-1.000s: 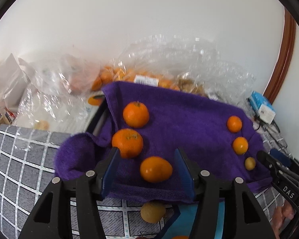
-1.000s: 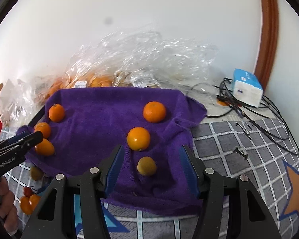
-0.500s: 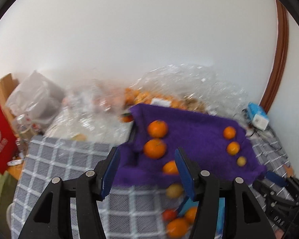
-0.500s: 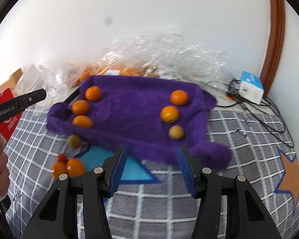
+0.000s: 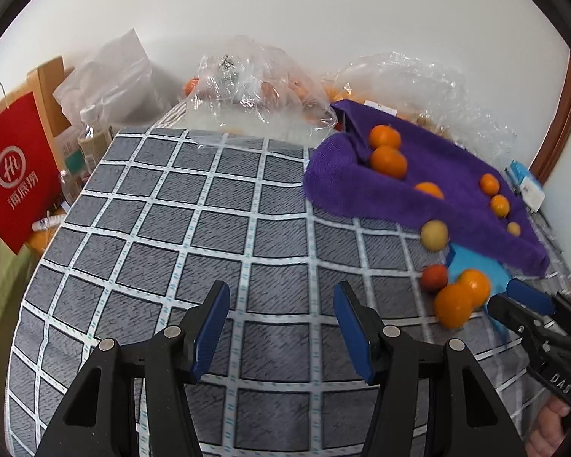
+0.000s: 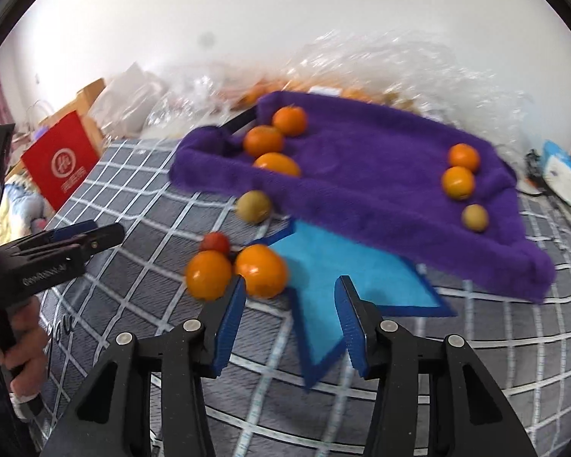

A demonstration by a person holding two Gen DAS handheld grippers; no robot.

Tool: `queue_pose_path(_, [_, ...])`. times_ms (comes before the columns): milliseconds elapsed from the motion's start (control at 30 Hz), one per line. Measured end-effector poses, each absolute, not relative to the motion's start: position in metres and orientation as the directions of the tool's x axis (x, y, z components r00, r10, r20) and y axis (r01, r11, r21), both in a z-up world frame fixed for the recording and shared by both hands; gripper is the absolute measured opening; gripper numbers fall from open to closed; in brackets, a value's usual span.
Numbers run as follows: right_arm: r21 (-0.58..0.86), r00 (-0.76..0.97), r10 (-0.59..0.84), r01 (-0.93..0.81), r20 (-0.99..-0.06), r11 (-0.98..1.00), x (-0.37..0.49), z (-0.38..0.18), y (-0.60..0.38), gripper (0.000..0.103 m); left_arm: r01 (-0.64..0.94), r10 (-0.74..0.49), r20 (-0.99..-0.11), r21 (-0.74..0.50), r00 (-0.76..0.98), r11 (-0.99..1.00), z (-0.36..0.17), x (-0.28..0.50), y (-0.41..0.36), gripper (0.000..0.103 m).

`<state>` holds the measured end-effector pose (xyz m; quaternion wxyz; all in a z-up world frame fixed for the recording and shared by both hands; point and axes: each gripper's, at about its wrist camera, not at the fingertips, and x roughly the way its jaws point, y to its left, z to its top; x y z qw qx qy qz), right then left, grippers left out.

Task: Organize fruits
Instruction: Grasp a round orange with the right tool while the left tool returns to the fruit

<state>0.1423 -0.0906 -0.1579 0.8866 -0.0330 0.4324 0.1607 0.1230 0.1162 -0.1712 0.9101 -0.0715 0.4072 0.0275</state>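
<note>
1. Two grippers have pulled back from the purple towel [image 6: 361, 175] since a second ago: my left gripper [image 5: 281, 327] no longer frames an orange and now hangs over bare checked cloth [image 5: 171, 228], and my right gripper [image 6: 289, 320] has backed off the small yellow-green fruit [image 6: 474, 218] to a blue star patch [image 6: 335, 266].
2. Both sets of jaws stand wide apart and carry nothing.
3. The towel-lined tray holds six fruits: three oranges [image 6: 264, 141] at its left end, and two oranges [image 6: 458, 182] plus the small yellow-green fruit at its right.
4. Four fruits lie loose on the cloth just off the towel's front edge: a yellow-green fruit [image 6: 253, 206], a small red one [image 6: 214, 242] and two oranges [image 6: 260, 269] touching each other.
5. Those two oranges sit just beyond my right gripper's left fingertip; from the left gripper they lie well off to the right.
6. Clear plastic bags [image 5: 255, 87] with more fruit line the wall.
</note>
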Motion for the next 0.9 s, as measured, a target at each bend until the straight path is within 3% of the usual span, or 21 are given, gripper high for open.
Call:
queue_pose_path(367, [0.055, 0.526, 0.225, -0.319, -0.820, 0.946, 0.170, -0.173, -0.071, 0.048, -0.105, -0.035, -0.752, -0.138, 0.658, 0.985, -0.178, 0.122, 0.122, 0.063])
queue_pose_path(467, [0.043, 0.534, 0.205, -0.300, -0.820, 0.953, 0.173, -0.175, -0.071, 0.034, -0.105, -0.036, -0.752, -0.140, 0.658, 0.985, -0.179, 0.122, 0.122, 0.063])
queue_pose_path(733, [0.047, 0.592, 0.195, -0.256, -0.782, 0.966, 0.150, -0.156, -0.115, 0.034, -0.099, -0.031, -0.756, -0.126, 0.653, 0.987, -0.181, 0.123, 0.120, 0.066])
queue_pose_path(900, [-0.031, 0.635, 0.085, -0.170, -0.768, 0.985, 0.132, -0.155, -0.164, 0.034, -0.095, -0.006, -0.766, -0.088, 0.643, 0.992, -0.182, 0.124, 0.113, 0.068])
